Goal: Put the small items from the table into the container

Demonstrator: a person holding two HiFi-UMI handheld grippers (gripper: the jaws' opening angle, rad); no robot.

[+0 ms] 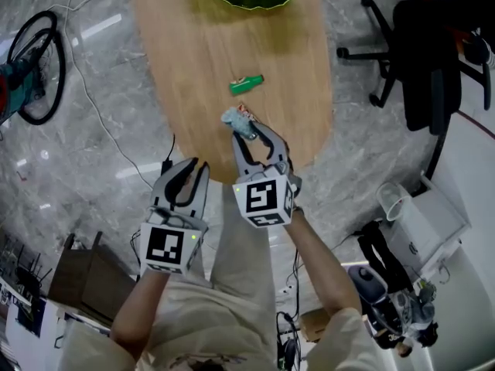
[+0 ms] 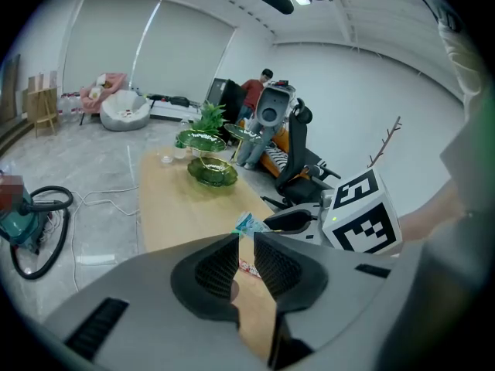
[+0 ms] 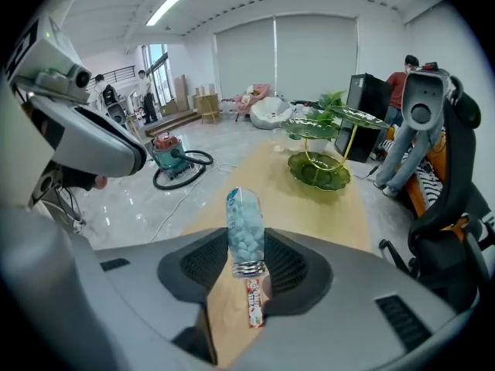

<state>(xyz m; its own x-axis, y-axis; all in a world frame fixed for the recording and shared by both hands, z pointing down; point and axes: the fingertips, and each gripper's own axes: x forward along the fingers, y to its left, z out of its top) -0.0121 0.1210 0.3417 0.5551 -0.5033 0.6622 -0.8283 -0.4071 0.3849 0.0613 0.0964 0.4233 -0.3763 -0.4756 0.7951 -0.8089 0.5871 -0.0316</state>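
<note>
Right tool point(image 3: 245, 232) — pellet packet point(image 3: 244, 213), print illegible

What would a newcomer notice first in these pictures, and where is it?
The right gripper stands out first: it is shut on a clear packet of pale blue sweets above the near end of the wooden table. Farther along lies a green packet, and at the far end stands a green leaf-shaped dish.

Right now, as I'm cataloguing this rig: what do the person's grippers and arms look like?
Both the left gripper and right gripper have light grey plastic bodies, dark textured jaw pads and a white cube with black square markers at the rear. The person wears light beige sleeves and trousers.
</note>
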